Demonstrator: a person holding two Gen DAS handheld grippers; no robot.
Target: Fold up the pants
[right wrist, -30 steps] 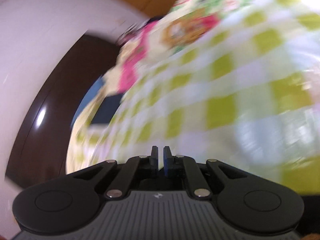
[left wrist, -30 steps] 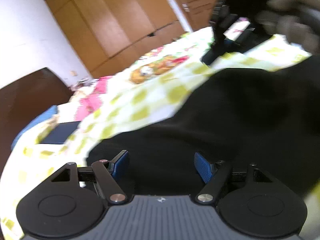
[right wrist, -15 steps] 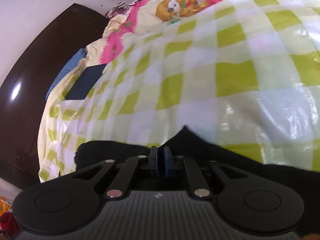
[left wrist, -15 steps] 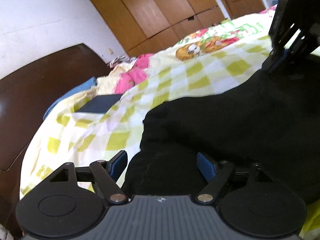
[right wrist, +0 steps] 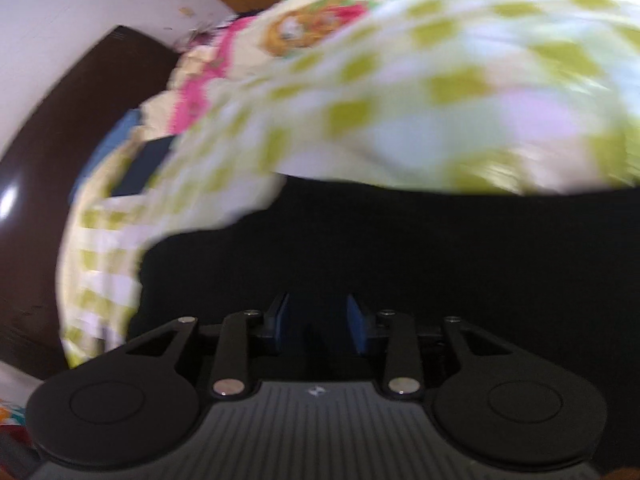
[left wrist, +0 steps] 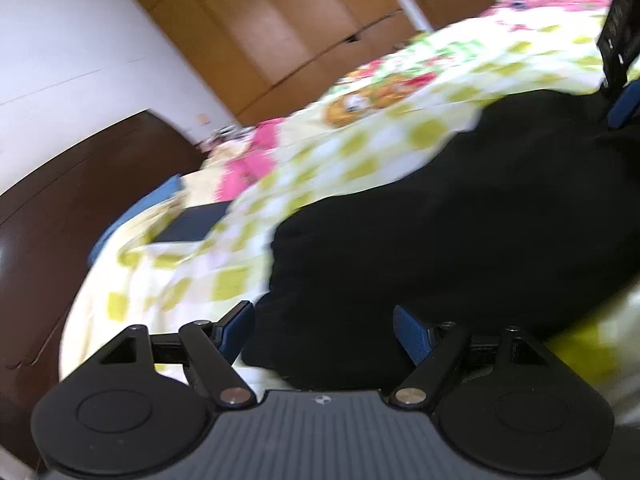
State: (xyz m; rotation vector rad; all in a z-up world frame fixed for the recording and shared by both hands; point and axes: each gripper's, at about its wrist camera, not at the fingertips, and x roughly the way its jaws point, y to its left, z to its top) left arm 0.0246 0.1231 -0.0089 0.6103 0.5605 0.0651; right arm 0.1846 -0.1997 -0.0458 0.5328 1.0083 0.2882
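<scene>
Because the pants (left wrist: pixel 460 216) are black, soft cloth lying slack on the bed (left wrist: pixel 360 148), I judge they will drape and bunch rather than hold a shape; light to lift, not fragile, but apt to sag and slide out of a shallow pinch, so the best hold looks to be a doubled edge or a hem, taken deep between the pads; which end is waistband and which is leg I cannot tell, since the dark fabric shows no seams and both views are blurred. The pants spread across the near part of the bed, filling the lower half of the right wrist view and reaching to the right edge of the left one. The left gripper (left wrist: pixel 324 330) has its jaws wide, standing over the near edge of the cloth with nothing pinched; the right gripper (right wrist: pixel 318 320) has its jaws narrow and opening, with black cloth beneath and between them, though the pads do not appear to press it; its tip also shows at the far right of the left view, at the cloth's far side. The bed wears a glossy sheet checked in yellow-green and white, probably slippery under the cloth; a cartoon print and pink bedding lie farther back; a dark flat object (left wrist: pixel 196 222) rests near the dark headboard (left wrist: pixel 80 208); beyond stand a white wall (left wrist: pixel 80 52) and a wooden wardrobe (left wrist: pixel 280 20).
</scene>
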